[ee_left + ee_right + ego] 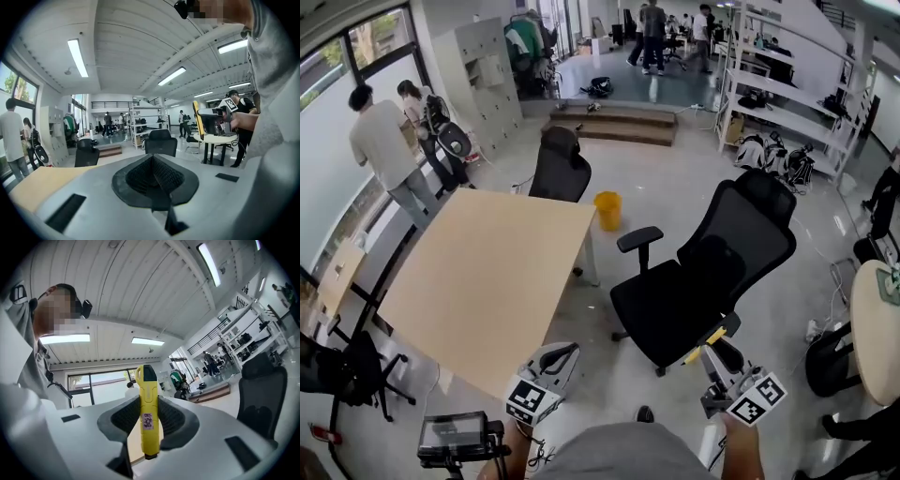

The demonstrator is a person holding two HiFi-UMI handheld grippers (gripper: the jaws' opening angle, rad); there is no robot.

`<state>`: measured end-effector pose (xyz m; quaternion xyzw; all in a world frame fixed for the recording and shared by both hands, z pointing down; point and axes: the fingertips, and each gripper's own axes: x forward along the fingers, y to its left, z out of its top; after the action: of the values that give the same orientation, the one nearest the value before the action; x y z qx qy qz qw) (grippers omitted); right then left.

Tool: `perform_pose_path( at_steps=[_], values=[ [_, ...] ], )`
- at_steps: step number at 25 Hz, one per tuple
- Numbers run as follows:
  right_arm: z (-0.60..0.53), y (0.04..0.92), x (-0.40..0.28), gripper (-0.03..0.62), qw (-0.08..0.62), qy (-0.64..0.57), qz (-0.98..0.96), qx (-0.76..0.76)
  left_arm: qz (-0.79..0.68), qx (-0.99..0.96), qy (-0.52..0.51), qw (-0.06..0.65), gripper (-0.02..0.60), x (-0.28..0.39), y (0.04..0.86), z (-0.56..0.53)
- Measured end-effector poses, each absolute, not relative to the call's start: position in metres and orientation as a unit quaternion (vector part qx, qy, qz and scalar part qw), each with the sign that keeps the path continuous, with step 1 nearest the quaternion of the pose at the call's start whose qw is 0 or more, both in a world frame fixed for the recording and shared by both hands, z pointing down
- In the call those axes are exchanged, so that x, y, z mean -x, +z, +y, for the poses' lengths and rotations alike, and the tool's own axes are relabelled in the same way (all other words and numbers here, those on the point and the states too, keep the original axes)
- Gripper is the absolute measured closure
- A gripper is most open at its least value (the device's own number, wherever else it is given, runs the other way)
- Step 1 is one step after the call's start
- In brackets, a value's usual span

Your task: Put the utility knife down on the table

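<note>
The yellow utility knife (148, 413) stands upright between the black pads of my right gripper (148, 425), which is shut on it; its dark tip points up and away. In the head view the right gripper (719, 354) hovers at the lower right, in front of a black office chair, and the knife (705, 341) sticks out of it, well off the table. The light wooden table (487, 281) lies to the left. My left gripper (553, 361) hangs just past the table's near corner. Its pads (161, 176) are pressed together with nothing between them.
A large black office chair (703, 272) stands between the right gripper and the table. A second black chair (560, 167) and a yellow bin (607, 210) sit beyond the table's far end. People stand at the far left (384, 150) and back. A round table edge (872, 347) is at the right.
</note>
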<state>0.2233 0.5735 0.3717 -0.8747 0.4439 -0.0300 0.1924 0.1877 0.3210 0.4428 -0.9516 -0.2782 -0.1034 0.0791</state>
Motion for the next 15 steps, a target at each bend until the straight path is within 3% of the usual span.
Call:
perform_pose_path(
  at_steps=[6, 15],
  values=[
    [0.572, 0.363, -0.276, 0.477, 0.192, -0.022, 0.502, 0.843, -0.229, 0.963, -0.101, 0.095, 0.575, -0.214, 0.433, 0.334],
    [0.546, 0.387, -0.317, 0.477, 0.205, -0.06, 0.562, 0.799, -0.147, 0.976, -0.134, 0.09, 0.577, -0.203, 0.439, 0.317]
  ],
)
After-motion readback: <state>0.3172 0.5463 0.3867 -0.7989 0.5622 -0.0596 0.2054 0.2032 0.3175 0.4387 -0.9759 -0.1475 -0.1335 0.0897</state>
